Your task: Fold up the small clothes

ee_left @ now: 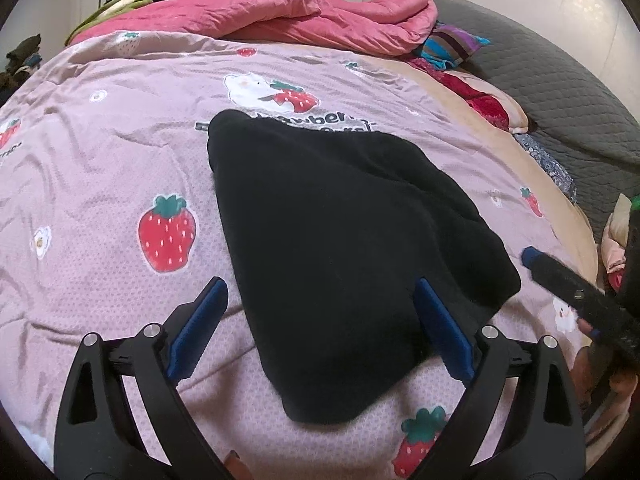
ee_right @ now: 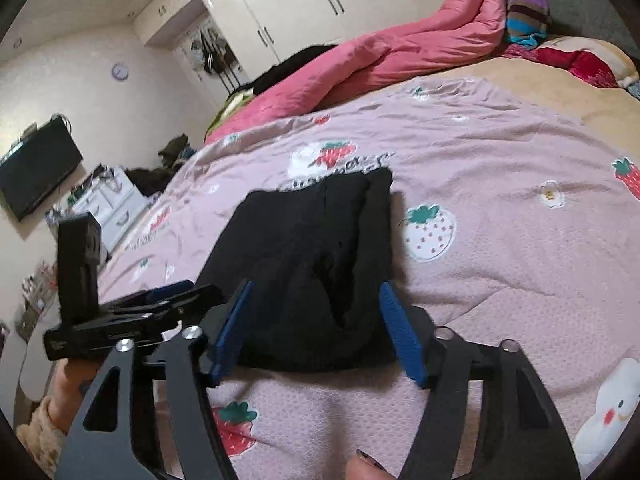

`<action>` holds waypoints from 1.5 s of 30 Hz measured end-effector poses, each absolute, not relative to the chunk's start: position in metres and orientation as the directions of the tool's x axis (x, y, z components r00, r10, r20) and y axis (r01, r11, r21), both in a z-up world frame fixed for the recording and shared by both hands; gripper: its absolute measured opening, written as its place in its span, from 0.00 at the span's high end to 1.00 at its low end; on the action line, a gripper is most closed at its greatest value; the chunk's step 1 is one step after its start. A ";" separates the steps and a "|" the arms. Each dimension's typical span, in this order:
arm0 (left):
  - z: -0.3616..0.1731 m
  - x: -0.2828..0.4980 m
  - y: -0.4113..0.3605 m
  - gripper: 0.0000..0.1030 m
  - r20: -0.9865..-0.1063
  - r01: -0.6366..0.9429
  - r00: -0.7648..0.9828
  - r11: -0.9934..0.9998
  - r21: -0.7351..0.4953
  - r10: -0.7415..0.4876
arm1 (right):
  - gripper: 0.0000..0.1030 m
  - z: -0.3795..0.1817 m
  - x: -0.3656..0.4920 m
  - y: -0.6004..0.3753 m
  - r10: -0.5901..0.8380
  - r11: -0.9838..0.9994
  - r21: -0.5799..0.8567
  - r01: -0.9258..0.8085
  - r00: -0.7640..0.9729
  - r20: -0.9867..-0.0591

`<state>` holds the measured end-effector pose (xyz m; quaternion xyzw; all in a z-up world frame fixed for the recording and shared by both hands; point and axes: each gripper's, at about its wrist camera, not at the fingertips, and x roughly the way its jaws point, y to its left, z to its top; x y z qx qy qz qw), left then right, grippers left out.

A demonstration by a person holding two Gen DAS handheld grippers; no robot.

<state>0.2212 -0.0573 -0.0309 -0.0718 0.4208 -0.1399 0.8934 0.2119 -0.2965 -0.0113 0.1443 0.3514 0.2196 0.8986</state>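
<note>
A black garment (ee_left: 344,248) lies folded flat on the pink strawberry-print quilt (ee_left: 120,152). My left gripper (ee_left: 320,292) is open just above the garment's near end, one blue pad on each side. My right gripper (ee_right: 316,304) is open over the garment (ee_right: 312,248) at its near edge, and it holds nothing. In the left wrist view the right gripper's fingers (ee_left: 568,288) come in from the right, beside the garment. In the right wrist view the left gripper (ee_right: 132,312) shows at the left, beside the cloth.
A rolled pink duvet (ee_left: 304,16) lies along the far side of the bed. A striped cloth (ee_left: 452,44) and a red pillow (ee_left: 488,104) sit at the back right. A grey sheet (ee_left: 560,92) covers the right side. White wardrobes (ee_right: 320,4) stand behind.
</note>
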 end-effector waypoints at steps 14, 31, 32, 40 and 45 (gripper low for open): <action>-0.026 0.186 -0.036 0.11 -0.711 0.162 0.630 0.948 -0.272 -0.312 | 0.55 -0.025 0.199 -0.294 0.343 0.932 0.318 -0.173 0.698 -0.629; 0.009 0.115 -0.016 0.09 -0.636 0.166 0.715 0.955 -0.247 -0.289 | 0.04 0.028 0.098 -0.257 0.184 0.983 0.087 -0.162 0.879 -0.441; 0.010 0.109 -0.014 0.09 -0.632 0.168 0.720 0.955 -0.243 -0.287 | 0.04 0.028 0.095 -0.257 0.181 0.984 0.086 -0.159 0.880 -0.439; -0.002 0.070 -0.006 0.09 -0.627 0.168 0.733 0.963 -0.212 -0.266 | 0.04 0.013 0.072 -0.257 0.201 0.979 0.125 -0.160 0.861 -0.467; -0.016 0.057 0.003 0.09 -0.634 0.150 0.730 0.965 -0.214 -0.255 | 0.04 -0.006 0.062 -0.253 0.193 0.981 0.121 -0.153 0.850 -0.490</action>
